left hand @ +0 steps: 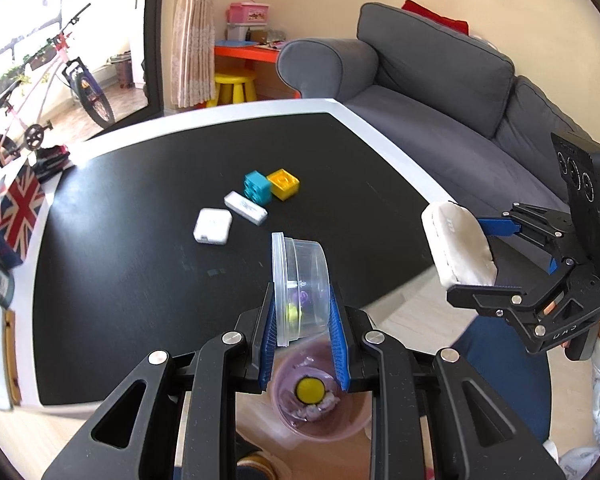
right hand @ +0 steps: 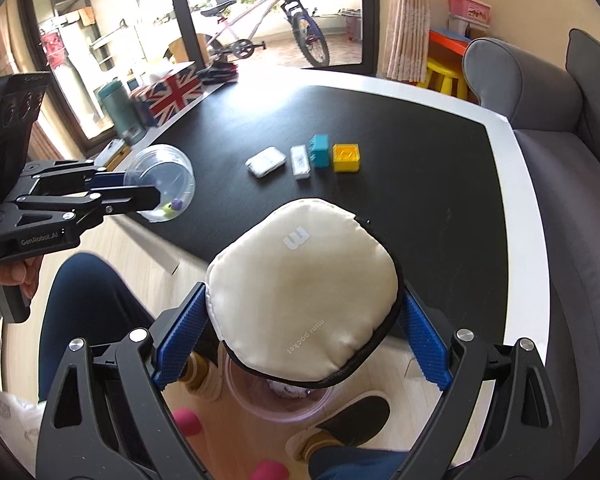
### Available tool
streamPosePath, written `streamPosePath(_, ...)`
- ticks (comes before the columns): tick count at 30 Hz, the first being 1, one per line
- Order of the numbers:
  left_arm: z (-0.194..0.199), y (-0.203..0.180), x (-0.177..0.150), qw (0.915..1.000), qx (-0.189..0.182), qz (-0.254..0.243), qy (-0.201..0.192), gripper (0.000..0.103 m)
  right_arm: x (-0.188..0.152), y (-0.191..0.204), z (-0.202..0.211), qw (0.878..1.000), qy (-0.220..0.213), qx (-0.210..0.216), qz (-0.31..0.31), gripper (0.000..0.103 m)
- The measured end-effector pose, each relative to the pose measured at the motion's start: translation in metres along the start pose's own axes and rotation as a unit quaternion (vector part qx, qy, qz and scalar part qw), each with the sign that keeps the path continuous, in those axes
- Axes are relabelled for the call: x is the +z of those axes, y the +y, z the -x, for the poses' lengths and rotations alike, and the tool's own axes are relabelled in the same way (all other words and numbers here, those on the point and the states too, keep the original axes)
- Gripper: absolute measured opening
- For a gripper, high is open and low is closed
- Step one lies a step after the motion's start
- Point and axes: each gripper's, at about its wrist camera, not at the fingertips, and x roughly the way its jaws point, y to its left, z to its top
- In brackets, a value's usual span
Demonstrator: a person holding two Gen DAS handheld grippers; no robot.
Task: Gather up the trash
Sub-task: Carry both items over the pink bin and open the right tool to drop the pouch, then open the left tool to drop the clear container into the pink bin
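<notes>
The left gripper point(left hand: 302, 332) is clamped on a clear plastic container point(left hand: 300, 280), tipped on its side above a pink bin point(left hand: 320, 400) on the floor beside the black table point(left hand: 140, 260); small yellow-green and purple scraps point(right hand: 171, 206) still sit inside the container, and a yellow round item point(left hand: 310, 390) already lies in the bin. The right gripper point(right hand: 300, 340) is closed on a cream zip pouch point(right hand: 304, 292), held over the same bin, whose rim shows just beneath it in the right wrist view. On the table remain a white case point(left hand: 213, 226), a white stick-shaped item point(left hand: 246, 208), a teal block point(left hand: 257, 187) and a yellow block point(left hand: 284, 184), lying close together. Judgement: emptying of the container is under way and incomplete. Risks noted: the container is smooth and held across its wall, so it may slip or flex out of the pads while tilted; light scraps may cling inside or fall past the rim onto the floor; the pouch appears a usable article rather than trash, and releasing it here would bin it wrongly; both grippers crowd one small opening, so contact between them could knock the bin.
</notes>
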Motion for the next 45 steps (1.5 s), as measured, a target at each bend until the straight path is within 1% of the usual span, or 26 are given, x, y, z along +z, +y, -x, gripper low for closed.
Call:
streamPosePath(5, -0.004, -0.009, -0.025, 0.9998, -0.014, 0.007, 0.015, 0.024, -0.026, 0.012, -0.003, 1.000, 0.020, 0.013, 0.005, 0.090)
streamPosePath(10, -0.008, -0.013, -0.047, 0.9990, -0.025, 0.017, 0.033, 0.024, -0.048, 0.018, -0.013, 0.999, 0.042, 0.029, -0.005, 0.090)
streamPosePath(15, -0.007, -0.015, -0.057, 0.9986, -0.030, 0.020, 0.040, 0.024, -0.059, 0.020, -0.021, 0.998, 0.051, 0.042, -0.011, 0.090)
streamPosePath(19, -0.005, -0.015, -0.058, 0.9986, -0.030, 0.018, 0.039, 0.024, -0.059, 0.022, -0.026, 0.997, 0.058, 0.050, -0.011, 0.092)
streamPosePath(21, -0.005, -0.015, -0.057, 0.9987, -0.029, 0.016, 0.039, 0.024, -0.059, 0.020, -0.027, 0.997, 0.058, 0.045, -0.015, 0.095)
streamPosePath(25, -0.006, -0.016, -0.058, 0.9985, -0.031, 0.014, 0.043, 0.024, -0.056, 0.015, -0.022, 0.998, 0.049, 0.039, -0.025, 0.097)
streamPosePath(33, -0.013, -0.023, -0.059, 0.9977, -0.042, 0.003, 0.054, 0.024, -0.051, 0.006, -0.013, 0.998, 0.037, 0.034, -0.036, 0.097)
streamPosePath(45, -0.033, -0.035, -0.071, 0.9949, -0.055, -0.008, 0.085, 0.024, -0.057, -0.007, -0.006, 0.998, 0.031, 0.025, -0.050, 0.097)
